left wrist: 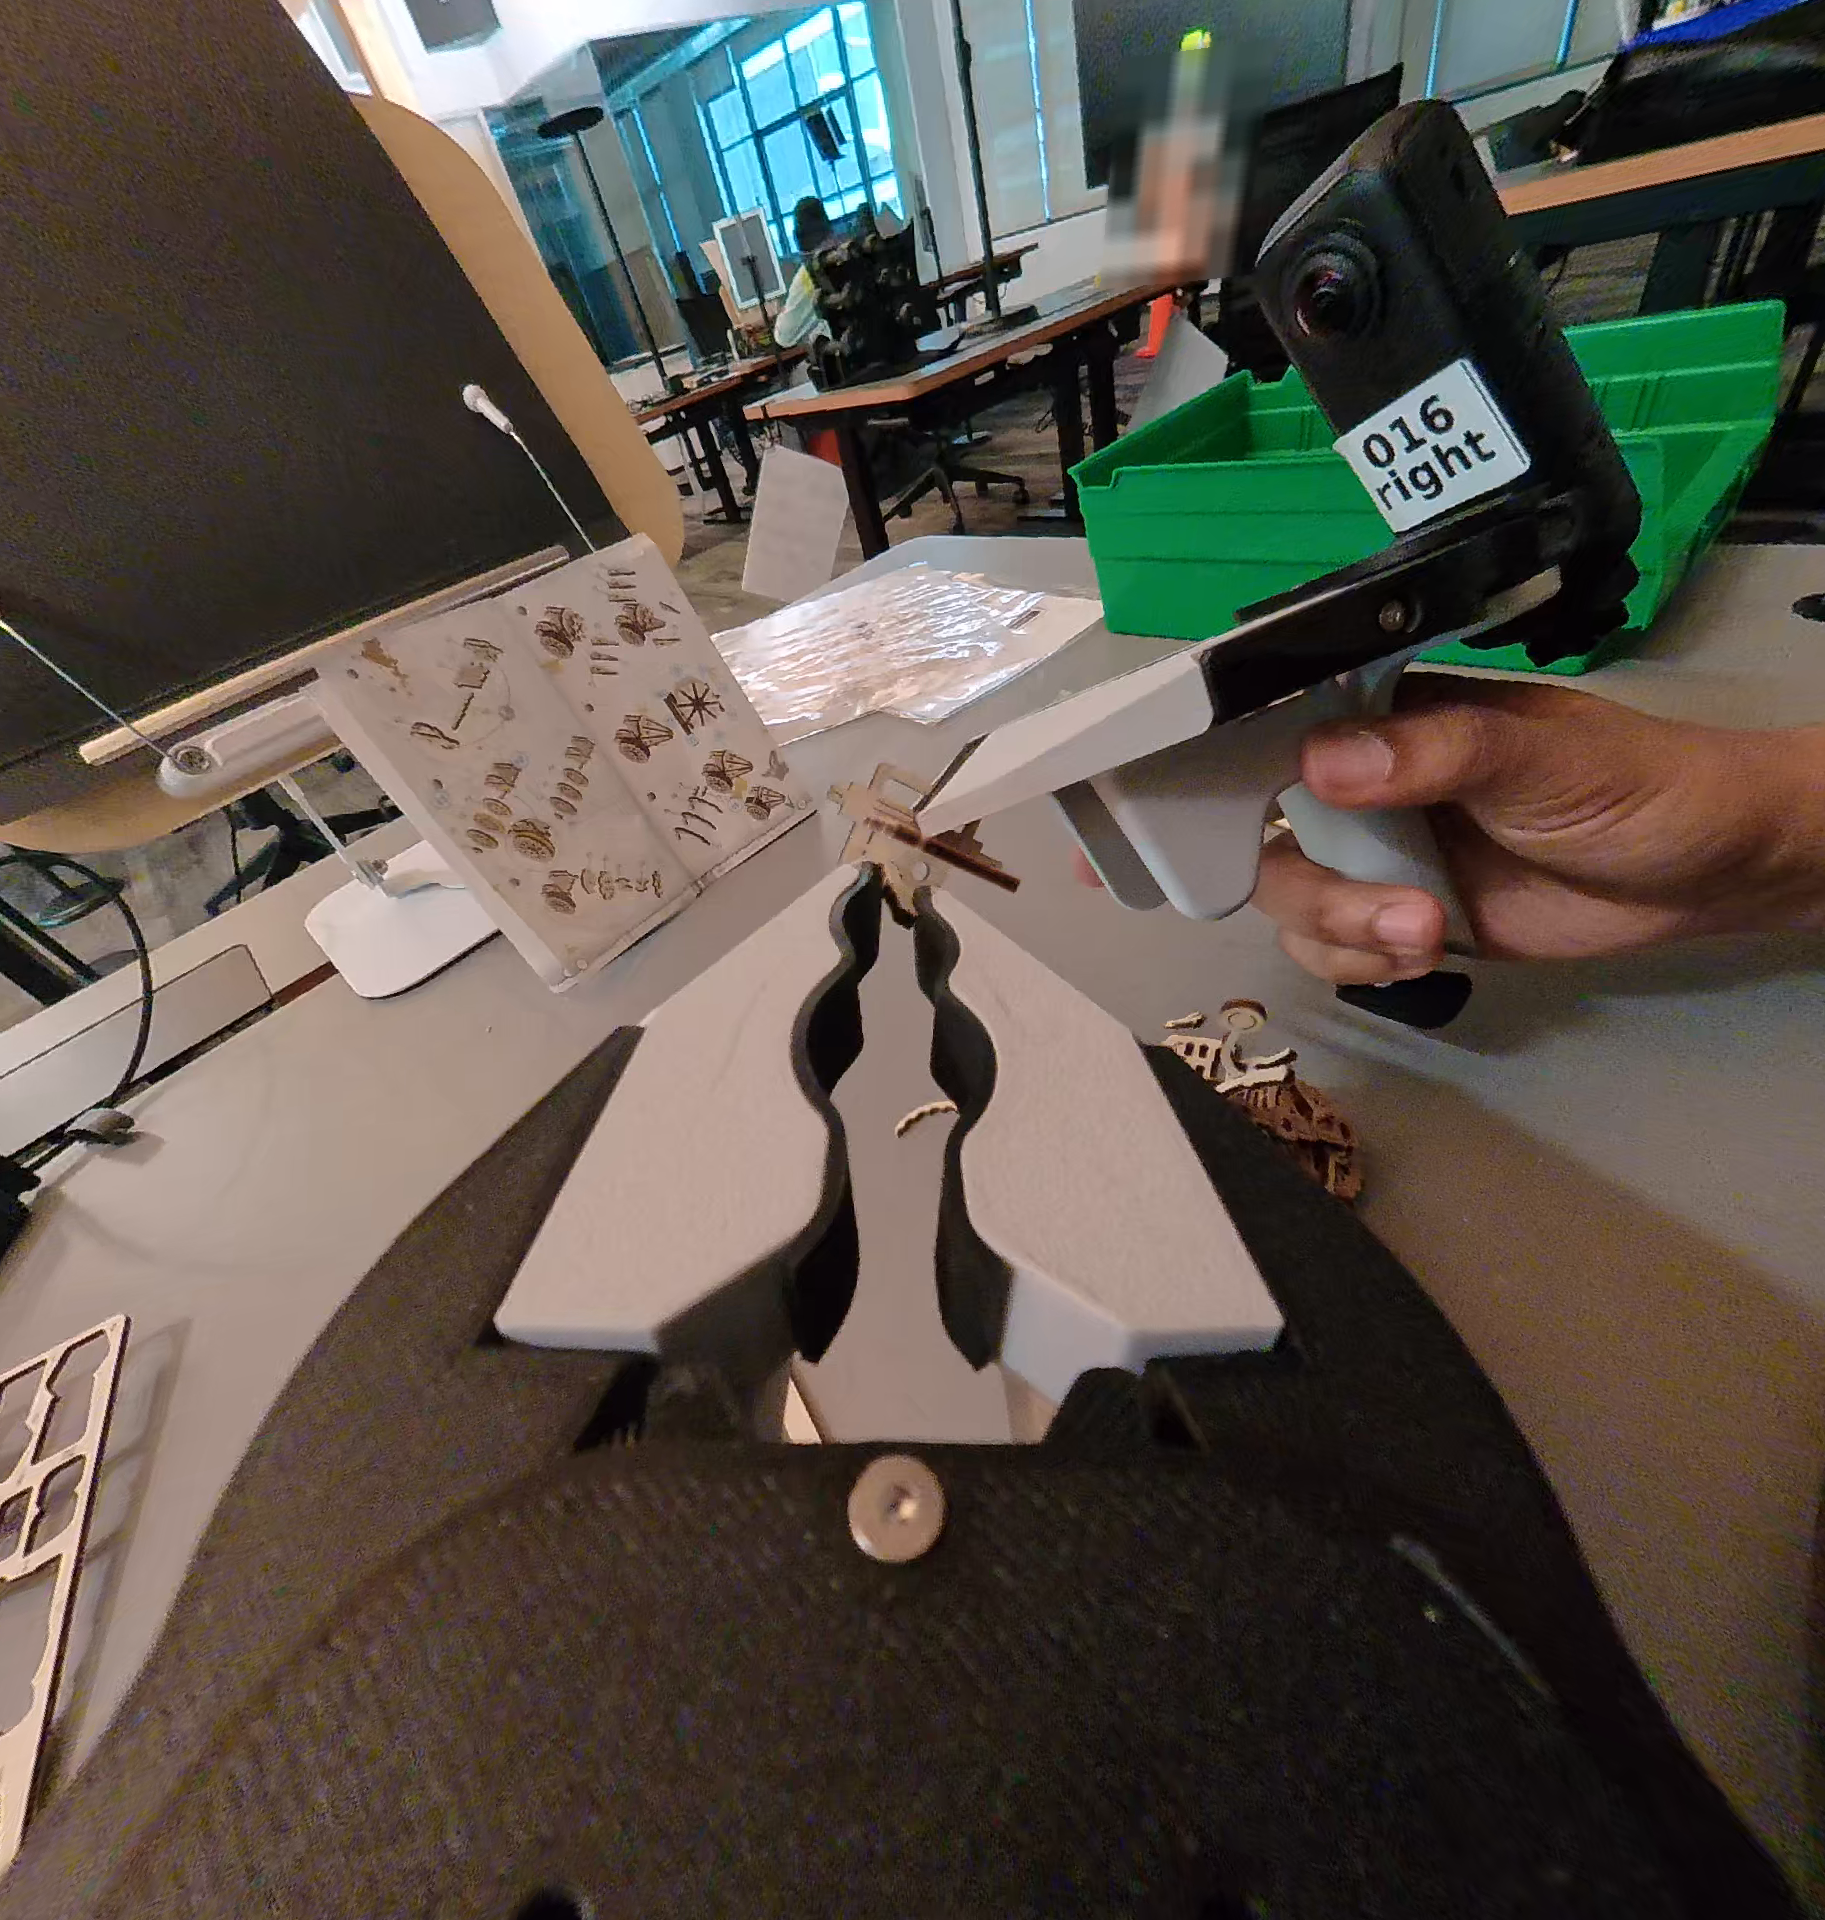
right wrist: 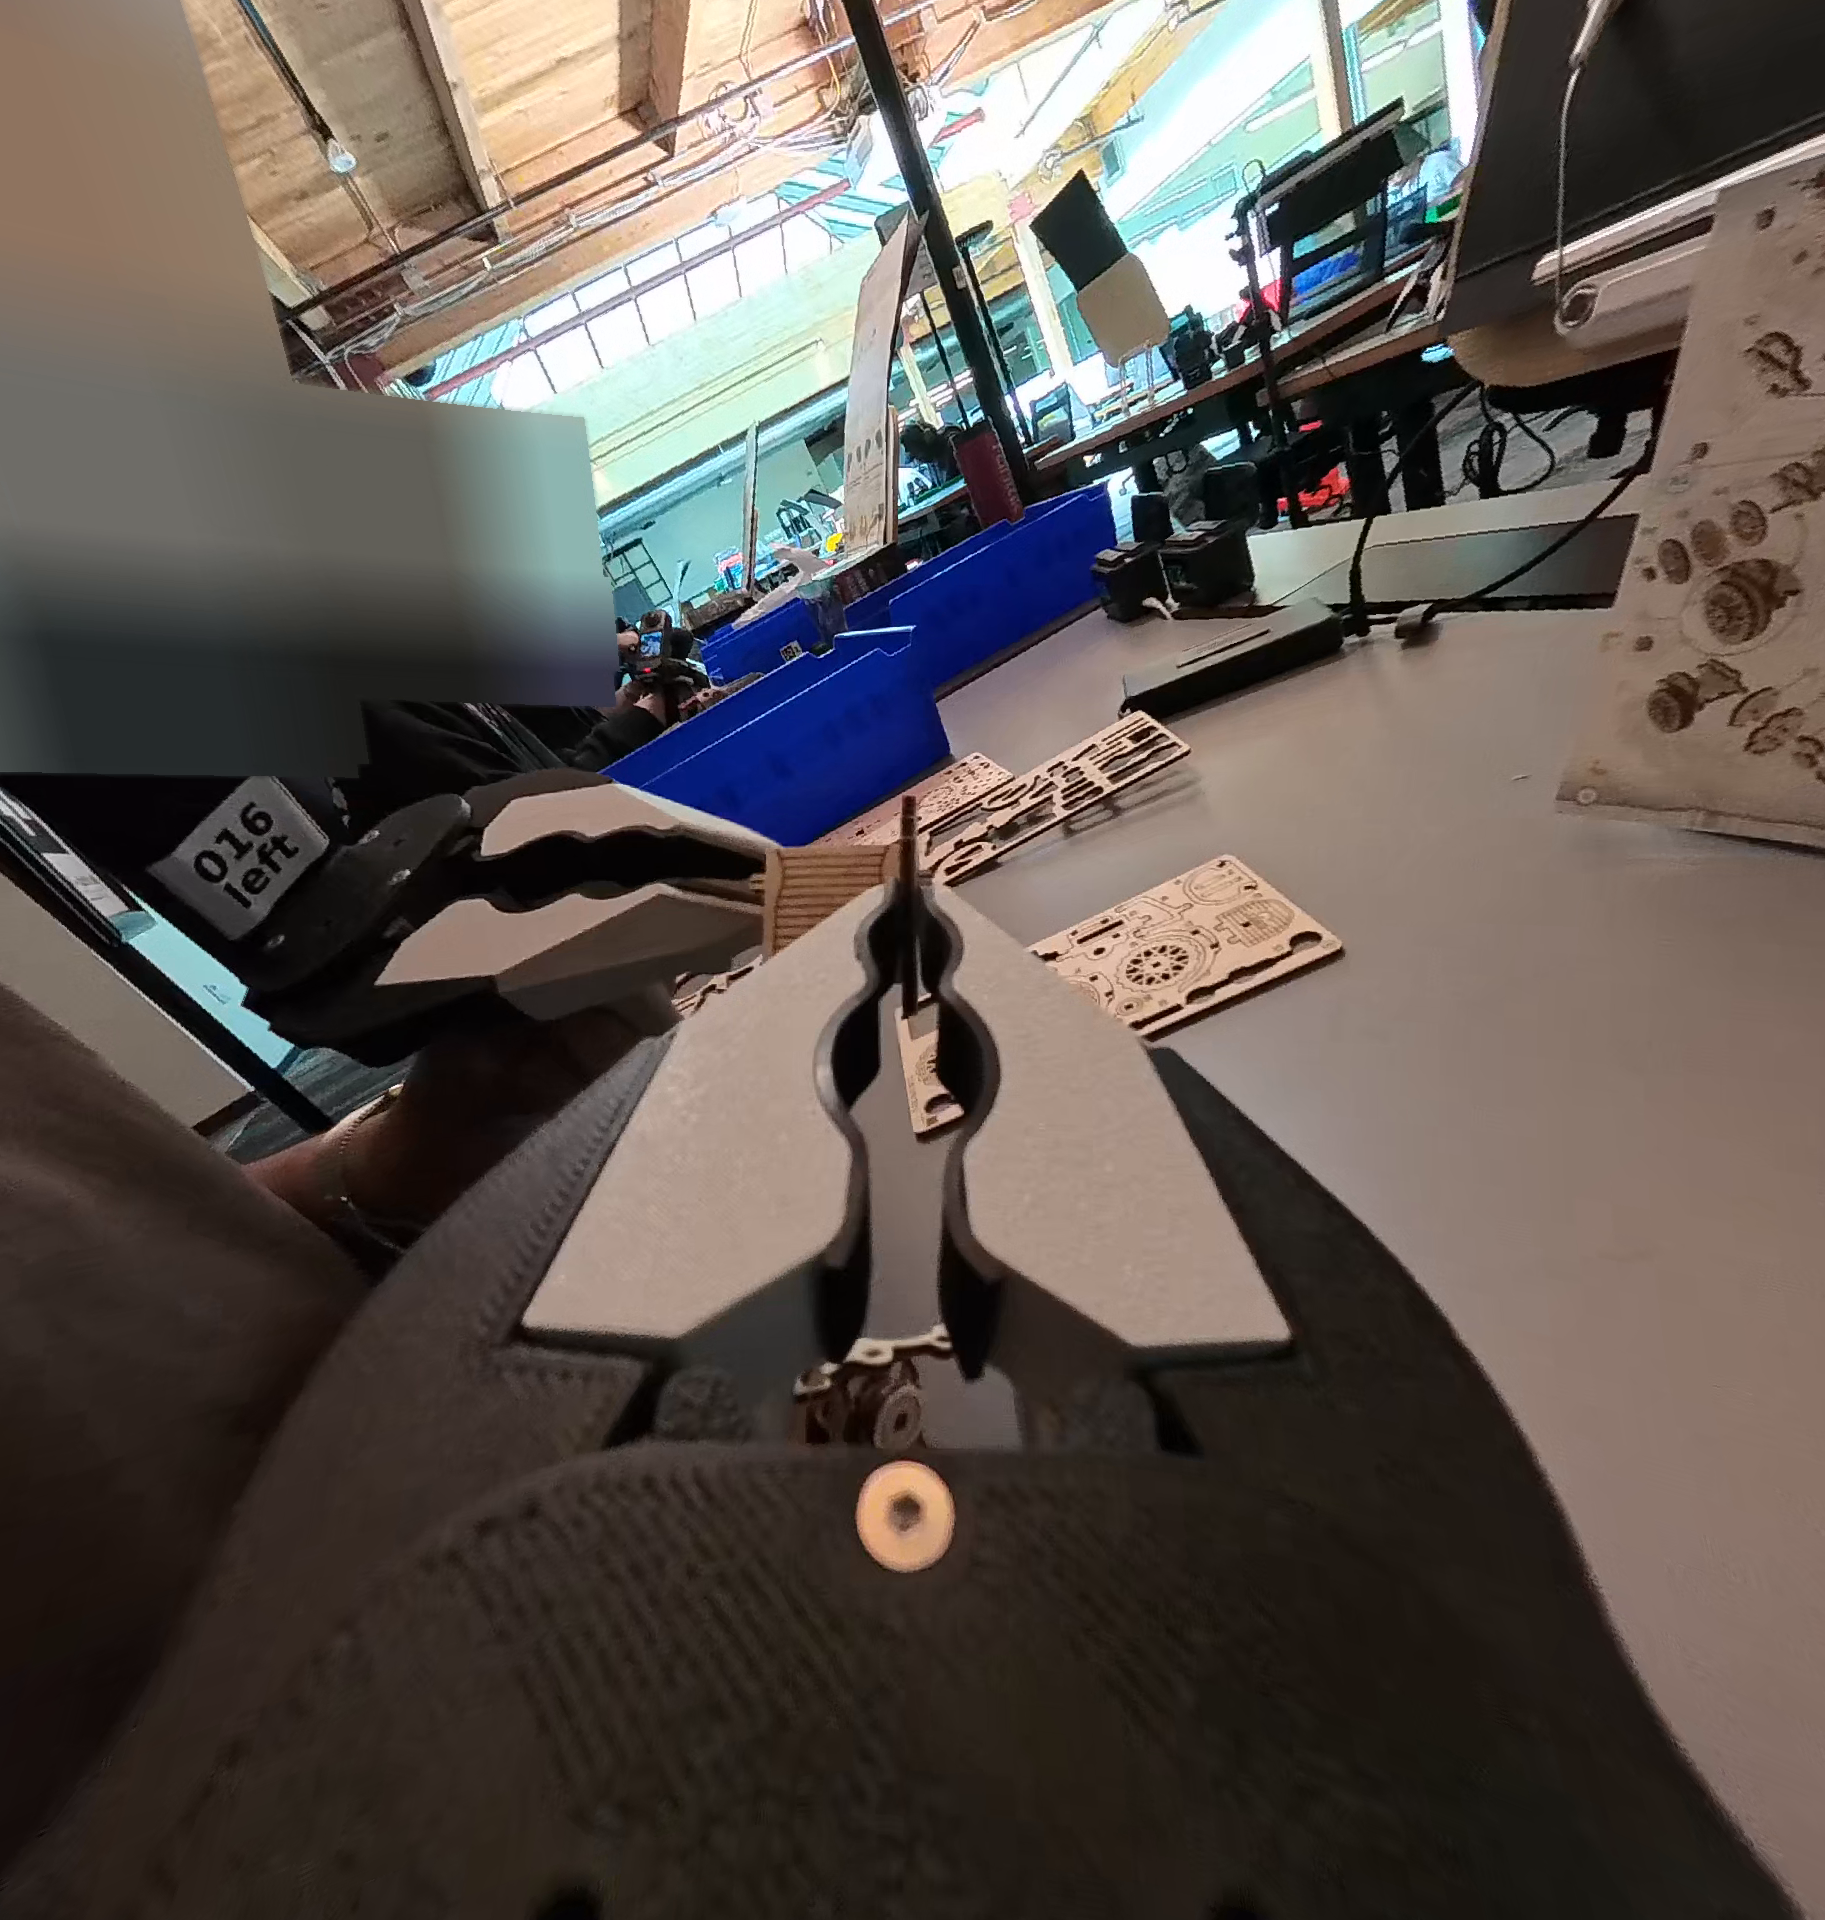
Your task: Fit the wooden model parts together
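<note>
My left gripper is shut on a pale wooden part and holds it above the grey table. My right gripper comes in from the right, shut on a thin dark-edged wooden strip that meets the pale part. In the right wrist view my right gripper pinches the strip edge-on and upright. The left gripper holds a ribbed wooden panel against it from the left.
An instruction sheet on a stand, a plastic bag and a green bin stand behind. A heap of wooden parts lies to the right, and a punched sheet to the left. Part sheets and blue bins lie beyond. Both grippers' tips are close together, under 4 cm apart.
</note>
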